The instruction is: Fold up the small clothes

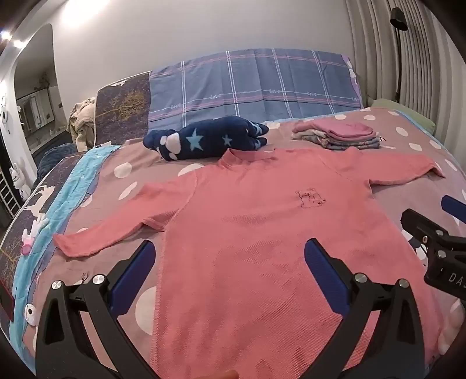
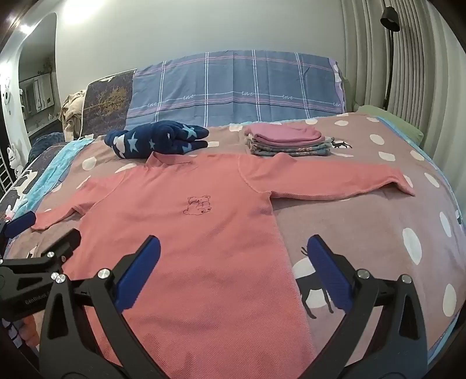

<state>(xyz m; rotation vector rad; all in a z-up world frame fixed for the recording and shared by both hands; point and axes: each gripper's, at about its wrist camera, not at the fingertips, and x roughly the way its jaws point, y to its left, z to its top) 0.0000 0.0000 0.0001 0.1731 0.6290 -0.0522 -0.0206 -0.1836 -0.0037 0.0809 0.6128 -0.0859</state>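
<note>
A pink long-sleeved child's shirt (image 1: 256,221) lies flat, front up, on the bed, sleeves spread to both sides; it also shows in the right wrist view (image 2: 186,233). A small bear drawing (image 2: 199,205) marks its chest. My left gripper (image 1: 230,262) is open and empty, hovering over the shirt's lower left part. My right gripper (image 2: 233,256) is open and empty over the shirt's lower right edge. Each gripper shows at the edge of the other's view: the right one (image 1: 437,233), the left one (image 2: 29,233).
A pink polka-dot blanket (image 2: 378,221) covers the bed. A navy star-patterned garment (image 2: 157,138) lies behind the shirt's collar. A stack of folded clothes (image 2: 287,140) sits at the back right. Plaid pillows (image 2: 233,84) lean against the wall. A floor lamp (image 2: 388,17) stands at right.
</note>
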